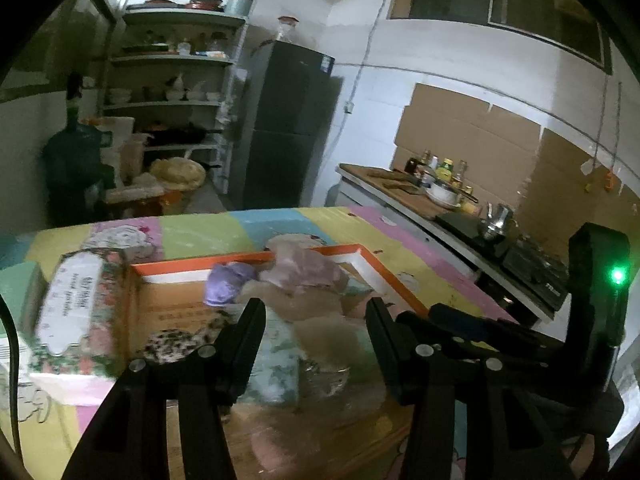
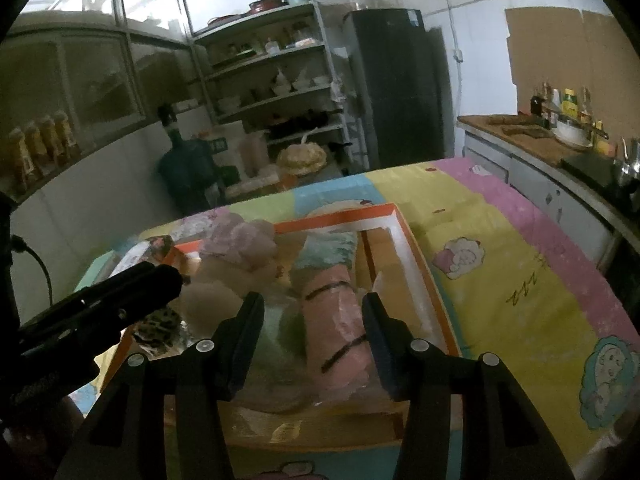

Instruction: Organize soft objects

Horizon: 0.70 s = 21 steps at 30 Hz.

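Left gripper point(image 1: 316, 312): jaws apart, nothing between them, poised above the near half of the box point(image 1: 248, 258). Right gripper point(image 2: 312, 308): jaws likewise apart and empty, straddling but not touching the pink roll point(image 2: 340, 336). Both appear to hover over the box, which suggests a pick or an adjustment is being lined up, not a carry.

Inside the box, by position from its orange rim:
- Pink roll with dark stripes lies lengthwise along the right wall, probably laid parallel to the wall to save room.
- Pale green cloth point(image 2: 276, 332) just left of the roll, touching it.
- Beige soft piece point(image 1: 320, 316) in the middle, directly under the left jaws; blurred, kind unclear.
- Purple bundle point(image 1: 228, 284) and a pinkish fluffy item point(image 1: 304, 268) against the far rim, the latter spilling over it.
- Spotted dark item point(image 1: 172, 344) in the near-left corner.

Outside the box: a floral-printed pack point(image 1: 76, 304) stands just beside its left wall. The box sits on a patchwork cartoon sheet point(image 2: 520, 280) covering the surface.

Judgement: most soft goods are already boxed, so the task looks well along. The fluffy item overhanging the far rim is the likeliest thing left to tuck in. Soft items will deform under the jaws; grip at a fold.
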Tool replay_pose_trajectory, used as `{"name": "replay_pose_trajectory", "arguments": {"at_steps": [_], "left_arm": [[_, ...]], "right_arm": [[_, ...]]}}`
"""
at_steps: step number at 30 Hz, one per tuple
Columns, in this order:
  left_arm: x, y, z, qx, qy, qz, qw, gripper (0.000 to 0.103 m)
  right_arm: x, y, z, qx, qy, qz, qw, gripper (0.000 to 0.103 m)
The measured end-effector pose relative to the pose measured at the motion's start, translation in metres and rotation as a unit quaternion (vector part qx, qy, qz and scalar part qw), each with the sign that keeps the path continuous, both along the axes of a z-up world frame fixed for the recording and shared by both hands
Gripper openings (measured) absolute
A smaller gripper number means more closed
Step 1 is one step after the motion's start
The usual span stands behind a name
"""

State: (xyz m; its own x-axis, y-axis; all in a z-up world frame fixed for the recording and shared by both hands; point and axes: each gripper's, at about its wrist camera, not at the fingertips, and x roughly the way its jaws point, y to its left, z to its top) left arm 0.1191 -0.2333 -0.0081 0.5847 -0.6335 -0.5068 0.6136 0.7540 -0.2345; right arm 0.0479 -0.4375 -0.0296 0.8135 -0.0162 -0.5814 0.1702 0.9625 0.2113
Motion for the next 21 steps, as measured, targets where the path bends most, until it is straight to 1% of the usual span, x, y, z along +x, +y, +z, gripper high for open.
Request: {"name": "replay_pose_trajectory", "arguments": {"at_steps": [8,11,15,18,19,21], "left_arm": [[-0.010,0.023,0.011,0.016,-0.025,0.055,0.9980,0.052],[-0.015,0.030,0.016,0.033,-0.041,0.082,0.9953,0.052],[-0.025,0.041,0.021,0.060,-0.067,0.124,0.9881,0.052],[-0.031,0.051,0.023,0.066,-0.075,0.141,0.9849,0.052],[-0.033,0.053,0.023,0.066,-0.077,0.145,0.9842,0.052],[-0.041,0.061,0.024,0.075,-0.089,0.176,0.9776,0.052]], "right_arm": [[-0.006,0.018,0.011,-0.005,-0.021,0.005,1.000,0.053],[-0.009,0.026,0.015,-0.012,-0.030,0.006,0.999,0.053],[-0.014,0.039,0.020,-0.022,-0.044,0.012,0.999,0.054],[-0.016,0.050,0.023,-0.029,-0.052,0.016,0.998,0.060],[-0.017,0.054,0.024,-0.032,-0.055,0.018,0.998,0.060],[-0.020,0.061,0.026,-0.035,-0.061,0.021,0.997,0.060]]}}
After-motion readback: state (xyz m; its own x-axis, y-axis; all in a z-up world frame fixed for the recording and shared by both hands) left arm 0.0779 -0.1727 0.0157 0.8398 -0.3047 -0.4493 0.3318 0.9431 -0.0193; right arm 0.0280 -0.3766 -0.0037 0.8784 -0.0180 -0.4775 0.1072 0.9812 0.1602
